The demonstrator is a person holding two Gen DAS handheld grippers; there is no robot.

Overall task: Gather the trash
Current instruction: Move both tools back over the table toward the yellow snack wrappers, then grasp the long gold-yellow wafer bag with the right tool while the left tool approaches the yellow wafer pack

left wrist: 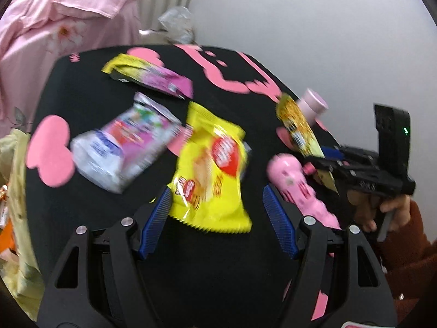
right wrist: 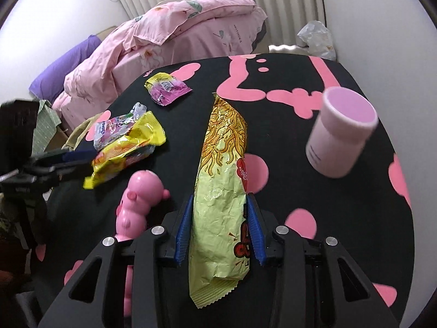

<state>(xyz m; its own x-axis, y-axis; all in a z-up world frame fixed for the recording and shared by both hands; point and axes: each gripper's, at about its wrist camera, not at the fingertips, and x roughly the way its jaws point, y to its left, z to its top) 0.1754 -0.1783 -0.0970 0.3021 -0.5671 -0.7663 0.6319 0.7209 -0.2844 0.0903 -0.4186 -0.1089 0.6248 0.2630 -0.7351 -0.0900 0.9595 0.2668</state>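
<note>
My left gripper [left wrist: 217, 210] hangs spread over the yellow chip bag [left wrist: 210, 169] on the black-and-pink table [left wrist: 90, 90] — nothing pinched. Beside it lies a pink toy [right wrist: 136, 205]. My right gripper [right wrist: 220, 229] pinches the noodle-snack wrapper [right wrist: 222, 191] — lifted upright.

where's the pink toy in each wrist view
Left wrist: the pink toy lies right of centre, beside the right blue finger pad.
Right wrist: the pink toy lies lower left, left of the held noodle packet.
Shared landmark: the yellow snack bag.
</note>
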